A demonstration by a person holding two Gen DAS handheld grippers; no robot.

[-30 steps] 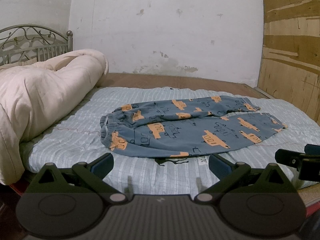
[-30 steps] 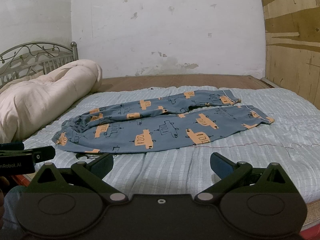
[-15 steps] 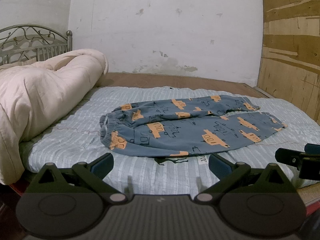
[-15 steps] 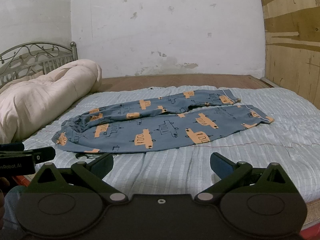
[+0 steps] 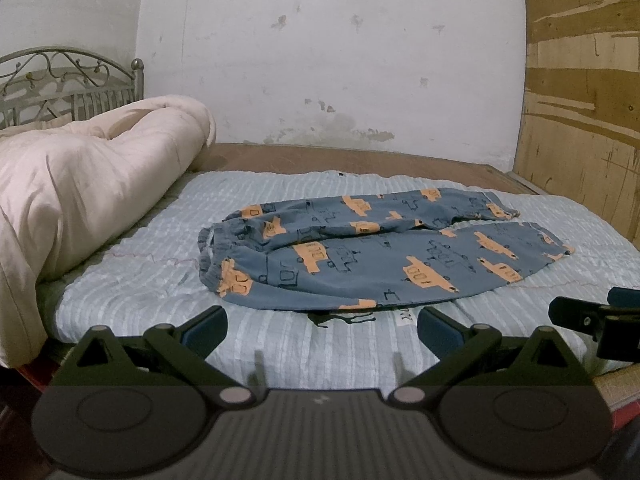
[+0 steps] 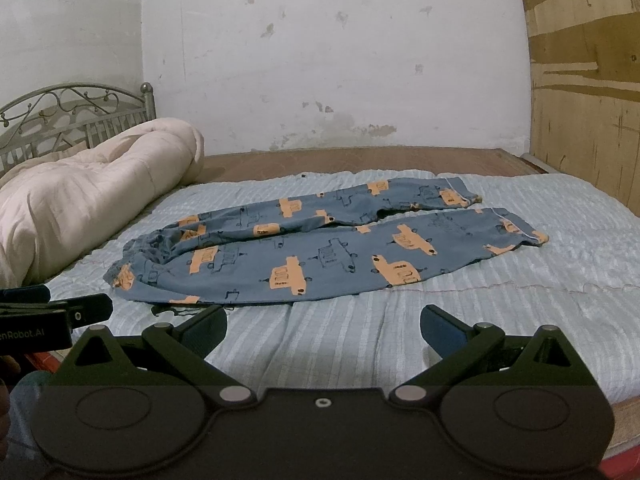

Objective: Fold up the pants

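Observation:
Blue pants with orange vehicle prints (image 5: 360, 256) lie flat on the light blue striped bed cover (image 5: 160, 280), waistband at the left, both legs stretched to the right. They also show in the right wrist view (image 6: 320, 248). My left gripper (image 5: 322, 326) is open and empty, just short of the pants' near edge. My right gripper (image 6: 322, 326) is open and empty, before the near edge of the pants. Each gripper shows at the edge of the other's view.
A rolled cream duvet (image 5: 80, 200) lies along the left of the bed before a metal headboard (image 5: 68, 80). A white wall stands behind, and a wooden panel (image 5: 580, 120) at the right. The bed's wooden far edge (image 6: 360, 160) is bare.

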